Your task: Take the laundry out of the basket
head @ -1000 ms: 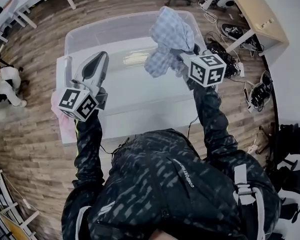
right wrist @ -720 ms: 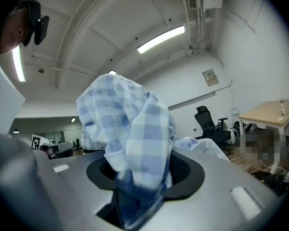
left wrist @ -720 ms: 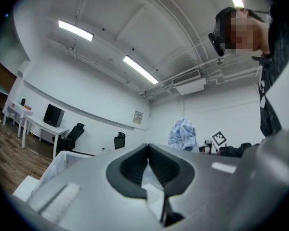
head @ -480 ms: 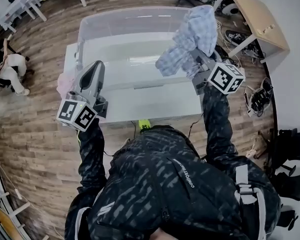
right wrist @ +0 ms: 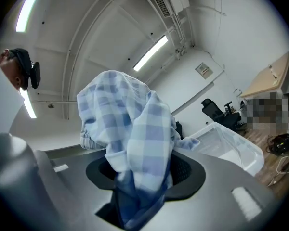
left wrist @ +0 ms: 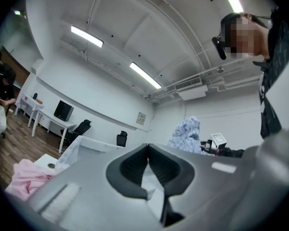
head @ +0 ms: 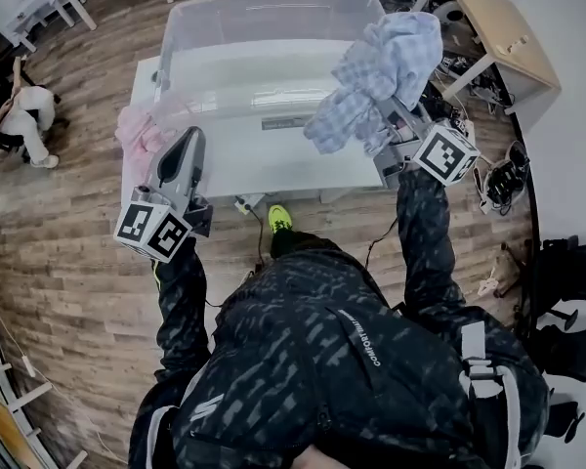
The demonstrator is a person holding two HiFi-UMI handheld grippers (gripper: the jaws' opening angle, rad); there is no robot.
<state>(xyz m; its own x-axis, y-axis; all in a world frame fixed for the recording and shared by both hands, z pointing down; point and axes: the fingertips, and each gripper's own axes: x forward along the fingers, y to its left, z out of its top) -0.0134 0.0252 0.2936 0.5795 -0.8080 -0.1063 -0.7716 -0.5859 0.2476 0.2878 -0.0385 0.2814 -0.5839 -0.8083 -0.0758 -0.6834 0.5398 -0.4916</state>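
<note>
Looking down in head view, the right gripper (head: 396,123) is clamped on a blue checked cloth (head: 381,71), held up in the air by the right end of the clear basket (head: 264,13), which stands on a white table (head: 273,159). Left gripper (head: 189,137) hangs near the table's left edge, beside a pink cloth (head: 142,135). Left gripper view: jaws pressed together w/ nothing btwn them, pink cloth low at left. Right gripper view: checked fabric bunched btwn the jaws & piled up above them, basket at right
</note>
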